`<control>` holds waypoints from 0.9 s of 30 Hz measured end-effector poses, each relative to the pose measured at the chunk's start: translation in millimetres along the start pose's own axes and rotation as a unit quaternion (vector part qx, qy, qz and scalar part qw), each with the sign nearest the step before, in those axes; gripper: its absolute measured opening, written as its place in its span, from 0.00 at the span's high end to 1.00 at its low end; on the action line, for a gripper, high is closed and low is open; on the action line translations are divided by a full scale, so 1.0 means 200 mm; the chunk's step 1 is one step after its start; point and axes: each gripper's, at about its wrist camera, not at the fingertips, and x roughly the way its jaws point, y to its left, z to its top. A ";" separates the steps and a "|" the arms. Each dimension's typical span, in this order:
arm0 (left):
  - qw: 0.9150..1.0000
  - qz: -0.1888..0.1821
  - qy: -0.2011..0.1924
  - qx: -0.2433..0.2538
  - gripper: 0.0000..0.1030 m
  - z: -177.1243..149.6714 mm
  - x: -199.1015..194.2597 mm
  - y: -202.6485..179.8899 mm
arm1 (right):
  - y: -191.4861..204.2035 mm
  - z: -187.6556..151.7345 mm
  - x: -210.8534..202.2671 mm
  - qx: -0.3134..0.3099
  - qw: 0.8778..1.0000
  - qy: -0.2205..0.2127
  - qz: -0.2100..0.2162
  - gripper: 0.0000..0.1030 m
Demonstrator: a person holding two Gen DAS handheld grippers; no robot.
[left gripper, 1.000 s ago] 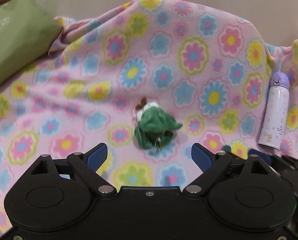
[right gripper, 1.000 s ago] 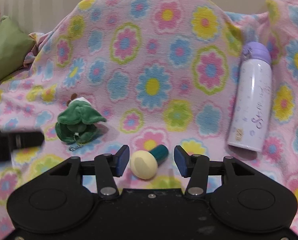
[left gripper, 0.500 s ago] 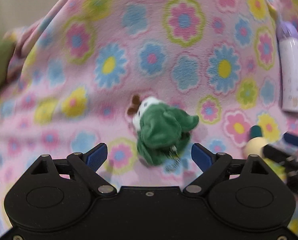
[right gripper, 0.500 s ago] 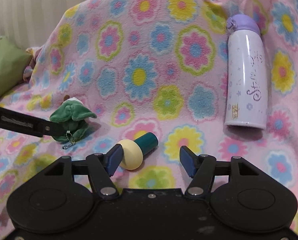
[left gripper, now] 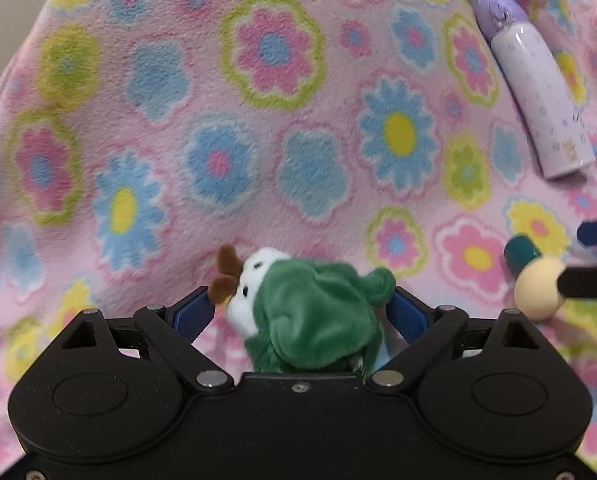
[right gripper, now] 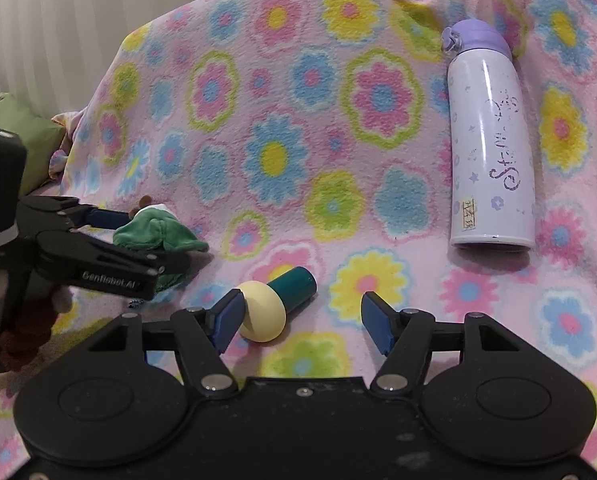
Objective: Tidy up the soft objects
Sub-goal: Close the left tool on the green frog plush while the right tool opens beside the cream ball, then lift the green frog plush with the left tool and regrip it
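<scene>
A small green plush toy with a white face and brown antlers [left gripper: 314, 316] lies on the pink fleece blanket printed with bright flowers [left gripper: 282, 128], well to the left of the white drinks bottle with a lilac cap [right gripper: 490, 148] that lies on its side on the same blanket. The left gripper [left gripper: 302, 312] straddles the plush, its blue pads on either side; its jaws have just been opening wider, and although the plush nearly fills the gap, the pads do not seem to press on it. Between the plush and the bottle lies a cream foam ball on a dark teal cylinder [right gripper: 270, 304]. The right gripper [right gripper: 302, 322] has just been opening around it: the left pad sits against the cream ball, the right pad stands clear, so the ball is released.
</scene>
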 end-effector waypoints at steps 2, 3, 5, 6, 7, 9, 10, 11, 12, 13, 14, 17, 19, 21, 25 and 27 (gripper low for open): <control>1.000 -0.014 -0.004 0.000 0.06 0.02 0.02 0.02 | 0.00 0.00 0.00 0.003 1.000 -0.001 -0.001 0.38; 1.000 -0.019 -0.006 0.006 0.06 0.03 0.04 0.02 | -0.01 0.00 0.00 0.004 1.000 -0.001 -0.001 0.38; 0.999 -0.021 -0.004 0.023 0.06 0.04 0.07 0.01 | -0.01 0.00 0.00 0.007 1.000 0.000 -0.001 0.38; 0.999 -0.023 0.000 0.030 0.06 0.04 0.08 0.01 | -0.01 0.00 0.00 0.008 1.000 -0.001 -0.001 0.37; 0.999 -0.026 0.004 0.035 0.07 0.04 0.09 0.00 | -0.01 0.00 0.00 0.009 1.000 0.000 0.000 0.37; 0.999 -0.028 0.004 0.039 0.07 0.03 0.10 -0.02 | -0.01 0.00 0.00 0.012 1.000 0.000 -0.001 0.37; 0.999 -0.028 0.003 0.038 0.07 0.01 0.09 -0.02 | -0.01 0.00 0.00 0.012 1.000 0.000 -0.001 0.37; 0.999 -0.028 0.002 0.032 0.09 0.01 0.08 -0.02 | -0.01 0.00 0.00 0.012 1.000 0.000 -0.001 0.37; 0.999 -0.026 0.001 0.022 0.15 0.00 0.07 -0.02 | -0.01 0.00 0.00 0.013 1.000 0.000 -0.001 0.37; 1.000 -0.024 0.002 0.010 0.21 -0.01 0.07 -0.02 | -0.02 0.00 0.01 0.015 1.000 0.001 -0.001 0.37; 1.000 -0.022 0.006 -0.005 0.24 -0.01 0.06 -0.01 | -0.01 0.00 0.01 0.015 1.000 0.001 -0.002 0.37; 0.997 -0.010 0.022 -0.068 0.33 -0.01 0.01 0.03 | -0.01 0.00 0.01 0.013 1.000 0.002 -0.005 0.36; 0.992 -0.007 0.030 -0.124 0.35 -0.01 -0.03 0.07 | -0.01 0.00 0.01 0.012 1.000 0.003 -0.006 0.34; 0.986 0.001 0.037 -0.163 0.36 -0.01 -0.08 0.08 | -0.01 0.00 0.02 0.012 1.000 0.004 -0.008 0.33; 0.975 -0.005 0.045 -0.216 0.36 -0.02 -0.20 0.07 | -0.01 0.01 0.02 0.010 1.000 0.006 -0.010 0.31; 0.974 -0.006 0.047 -0.220 0.35 -0.05 -0.26 0.04 | -0.01 0.00 0.02 0.010 1.000 0.005 -0.012 0.31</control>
